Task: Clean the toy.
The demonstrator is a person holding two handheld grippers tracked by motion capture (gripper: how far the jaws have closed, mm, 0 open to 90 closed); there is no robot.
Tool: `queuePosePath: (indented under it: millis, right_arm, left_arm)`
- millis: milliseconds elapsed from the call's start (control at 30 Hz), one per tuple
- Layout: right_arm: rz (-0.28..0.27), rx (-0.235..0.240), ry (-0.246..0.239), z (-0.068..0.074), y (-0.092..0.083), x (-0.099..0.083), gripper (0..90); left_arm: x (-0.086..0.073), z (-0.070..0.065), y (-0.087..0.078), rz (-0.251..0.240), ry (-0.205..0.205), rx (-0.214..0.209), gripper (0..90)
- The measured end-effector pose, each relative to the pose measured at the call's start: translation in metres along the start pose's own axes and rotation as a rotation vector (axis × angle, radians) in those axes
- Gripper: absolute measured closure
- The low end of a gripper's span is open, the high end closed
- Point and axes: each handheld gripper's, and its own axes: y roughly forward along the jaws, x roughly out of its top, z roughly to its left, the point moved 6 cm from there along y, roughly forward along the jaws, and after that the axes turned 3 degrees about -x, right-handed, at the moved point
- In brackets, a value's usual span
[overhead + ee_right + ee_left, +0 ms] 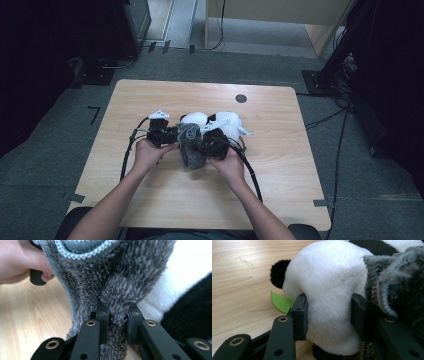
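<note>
A white and black plush panda (pixel 220 125) lies on the wooden table (pixel 150 95), with a fuzzy grey cloth (pixel 192 145) draped at its near side. My left gripper (pixel 172 136) is shut on a white limb of the panda (pixel 329 315), its pads pressing into the plush on both sides. A green felt leaf (pixel 280 302) pokes out beside that limb. My right gripper (pixel 210 145) is shut on a bunched fold of the grey cloth (pixel 117 302). In the right gripper view the panda's white fur (pixel 185 270) lies behind the cloth and a hand (pixel 20 262) is at upper left.
A round dark hole (pixel 241 98) marks the table's far side. Black cables (pixel 250 170) trail from both grippers across the near table. Dark stands and cables sit on the grey floor at the left (pixel 100 65) and right (pixel 340 65).
</note>
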Motion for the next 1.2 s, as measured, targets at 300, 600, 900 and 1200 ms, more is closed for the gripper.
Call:
queuePosePath:
  millis: [300, 600, 900, 1200]
  right_arm:
    - [0.028, -0.1, -0.018, -0.01, -0.024, -0.005, 77.7]
    - [-0.003, -0.147, 0.057, -0.032, -0.063, -0.012, 77.8]
    - [-0.033, -0.167, 0.126, -0.059, -0.098, -0.023, 77.4]
    - [-0.016, -0.241, 0.198, -0.09, -0.111, -0.039, 77.6]
  left_arm:
    - [0.0, 0.001, 0.0, -0.002, 0.009, 0.0, 53.0]
    - [0.001, 0.001, 0.001, -0.003, 0.009, -0.001, 53.0]
    - [0.003, 0.001, 0.002, -0.003, 0.008, -0.005, 53.0]
    - [0.003, 0.001, 0.002, -0.002, 0.004, -0.014, 52.9]
